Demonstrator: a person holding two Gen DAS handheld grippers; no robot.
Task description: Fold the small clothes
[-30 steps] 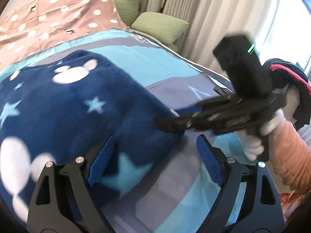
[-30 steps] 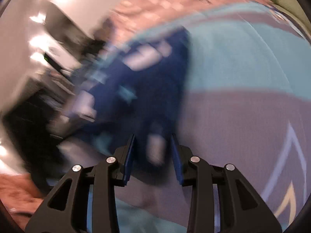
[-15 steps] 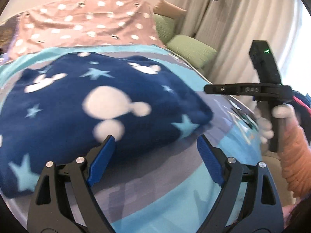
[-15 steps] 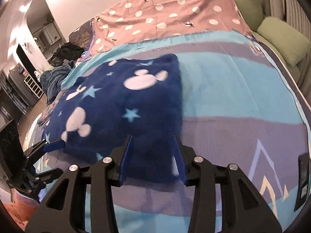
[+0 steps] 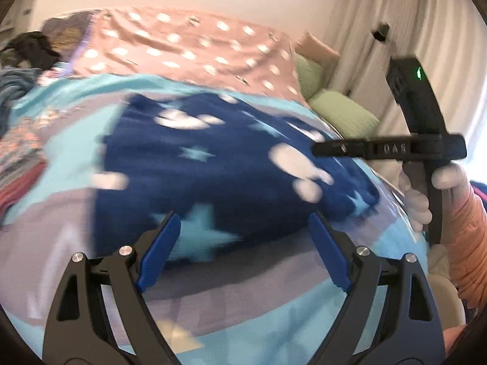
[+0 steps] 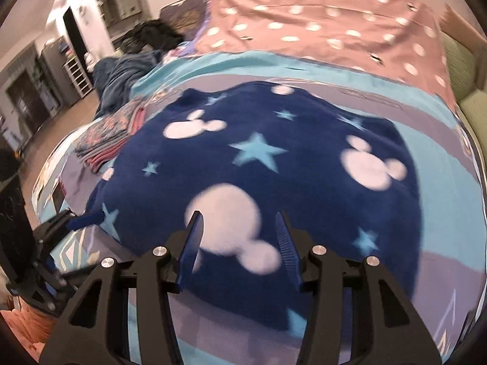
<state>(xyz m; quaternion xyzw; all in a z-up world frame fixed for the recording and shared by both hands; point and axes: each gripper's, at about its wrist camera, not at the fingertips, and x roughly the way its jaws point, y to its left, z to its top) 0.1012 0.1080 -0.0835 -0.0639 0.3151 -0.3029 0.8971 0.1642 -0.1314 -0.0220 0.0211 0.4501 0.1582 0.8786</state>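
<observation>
A dark blue fleece garment (image 5: 219,170) with white mouse heads and pale blue stars lies flat on the bed; it also fills the right wrist view (image 6: 274,164). My left gripper (image 5: 242,248) is open and empty, hovering just above the garment's near edge. My right gripper (image 6: 240,243) is open and empty above the garment's near part. The right gripper also shows side-on in the left wrist view (image 5: 389,149), held in a gloved hand beyond the garment's right corner. The left gripper shows at the lower left of the right wrist view (image 6: 54,228).
The bed has a turquoise and grey cover (image 6: 450,231) and a pink dotted blanket (image 6: 319,27) at the back. Folded clothes (image 6: 106,140) are stacked left of the garment. Green pillows (image 5: 341,112) and curtains stand at the right. A dark heap (image 6: 152,36) lies at the far left.
Both grippers have pulled back from the garment and swung left. The right gripper, nearly closed around the fabric earlier, now stands open with nothing in it. The garment lies flat.
</observation>
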